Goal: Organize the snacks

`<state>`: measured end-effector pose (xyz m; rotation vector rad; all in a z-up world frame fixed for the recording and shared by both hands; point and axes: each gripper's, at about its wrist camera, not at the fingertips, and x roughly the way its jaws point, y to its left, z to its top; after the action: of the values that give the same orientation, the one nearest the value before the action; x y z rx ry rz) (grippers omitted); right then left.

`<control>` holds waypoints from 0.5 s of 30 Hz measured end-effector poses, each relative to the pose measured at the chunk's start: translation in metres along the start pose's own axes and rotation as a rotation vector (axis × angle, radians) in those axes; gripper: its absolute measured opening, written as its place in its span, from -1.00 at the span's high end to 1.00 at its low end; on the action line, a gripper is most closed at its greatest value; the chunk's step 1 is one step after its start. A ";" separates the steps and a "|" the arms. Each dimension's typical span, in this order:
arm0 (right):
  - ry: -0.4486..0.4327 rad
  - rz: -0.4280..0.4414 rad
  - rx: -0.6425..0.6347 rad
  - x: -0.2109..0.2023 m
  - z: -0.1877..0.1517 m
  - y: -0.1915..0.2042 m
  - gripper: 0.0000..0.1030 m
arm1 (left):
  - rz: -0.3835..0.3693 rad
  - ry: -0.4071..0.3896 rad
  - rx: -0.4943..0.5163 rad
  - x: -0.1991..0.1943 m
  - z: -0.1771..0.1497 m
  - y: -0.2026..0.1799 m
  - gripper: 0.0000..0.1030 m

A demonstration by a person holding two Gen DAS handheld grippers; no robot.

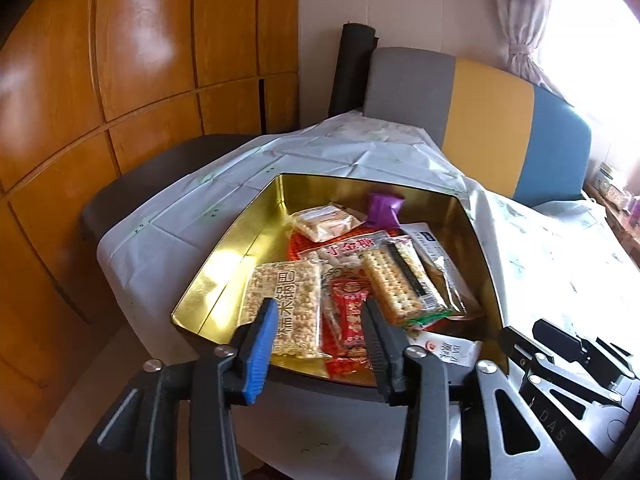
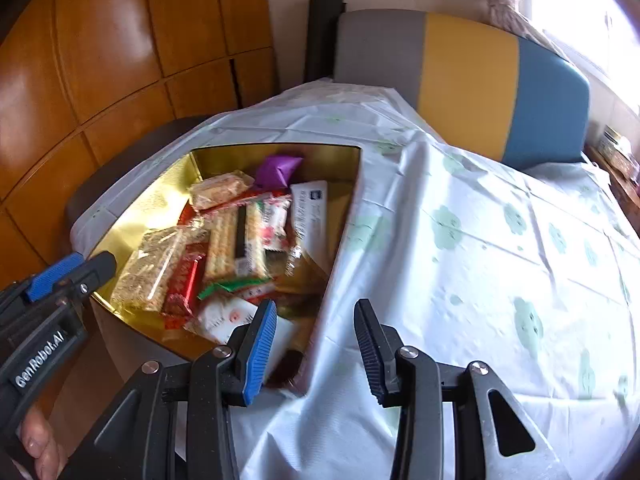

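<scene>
1. A gold tin [image 1: 224,256] is seen standing on the counter [image 2: 460,240], which is covered with a white cloth printed with pale green shapes. The tin sits at the counter's left part, close to its near edge.

2. The snacks are all gathered inside the tin. A rice-puff bar [image 1: 286,308] in clear wrap lies at the near left, just beside a red-wrapped candy [image 1: 350,320]. To the right of that, a long cracker pack [image 1: 400,284] is laid at a slant, overlapping other wrappers beneath it.

3. Farther back in the tin, a small clear biscuit pack [image 1: 326,222] and a purple packet [image 1: 384,208] are found, the purple one nearest the far wall. A white sachet [image 1: 434,252] rests against the right wall, and a white packet with red print [image 1: 444,350] lies at the near rim.

4. The left claw [image 1: 320,330] is held over the near edge of the tin with its jaws spread apart; nothing is gripped between them. The rice-puff bar and the red candy are framed in the gap.

5. The right claw [image 2: 316,338] is likewise released and empty, held above the tin's near right corner, where the cloth meets the tin's wall. In the right wrist view the left claw is seen at the far left, gripped by a hand [image 2: 38,444].

6. A grey, yellow and blue chair back [image 1: 480,120] stands beyond the counter, with wooden cabinet panels [image 1: 120,80] at the left.
</scene>
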<state>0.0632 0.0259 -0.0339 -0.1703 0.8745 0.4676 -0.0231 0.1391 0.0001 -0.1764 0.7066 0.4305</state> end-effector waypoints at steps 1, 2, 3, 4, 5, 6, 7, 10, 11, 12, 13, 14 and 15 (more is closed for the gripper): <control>-0.002 -0.005 0.007 -0.002 -0.002 -0.002 0.20 | 0.000 -0.003 0.002 -0.001 0.000 -0.001 0.08; -0.001 -0.009 0.013 -0.002 -0.003 -0.004 0.20 | 0.001 -0.006 0.007 -0.002 0.000 -0.003 0.07; -0.004 -0.011 0.019 -0.004 -0.005 -0.006 0.20 | 0.001 -0.008 0.010 -0.003 0.000 -0.004 0.07; -0.008 -0.015 0.022 -0.005 -0.005 -0.007 0.20 | 0.001 -0.008 0.012 -0.003 0.000 -0.005 0.06; -0.013 -0.018 0.023 -0.006 -0.005 -0.007 0.20 | 0.000 -0.008 0.012 -0.003 0.000 -0.005 0.06; -0.018 -0.019 0.022 -0.007 -0.006 -0.007 0.20 | 0.000 -0.008 0.012 -0.004 0.000 -0.005 0.04; -0.023 -0.021 0.020 -0.008 -0.006 -0.006 0.20 | 0.001 -0.009 0.011 -0.004 0.000 -0.005 0.02; -0.033 -0.020 0.013 -0.011 -0.006 -0.005 0.20 | 0.002 -0.015 0.010 -0.006 0.000 -0.004 -0.02; -0.035 -0.021 0.008 -0.012 -0.006 -0.004 0.20 | 0.003 -0.016 0.009 -0.006 0.001 -0.004 -0.03; -0.035 -0.019 0.005 -0.012 -0.006 -0.003 0.20 | 0.003 -0.017 0.009 -0.007 0.001 -0.004 -0.03; -0.036 -0.018 0.004 -0.013 -0.007 -0.002 0.20 | 0.005 -0.017 0.009 -0.007 0.000 -0.004 -0.04; -0.037 -0.018 0.003 -0.013 -0.006 -0.002 0.20 | 0.007 -0.017 0.009 -0.007 0.000 -0.004 -0.04; -0.040 -0.018 0.001 -0.014 -0.006 -0.001 0.20 | 0.006 -0.016 0.008 -0.007 0.000 -0.004 -0.04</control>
<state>0.0515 0.0184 -0.0273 -0.1674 0.8338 0.4520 -0.0257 0.1337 0.0050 -0.1633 0.6930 0.4341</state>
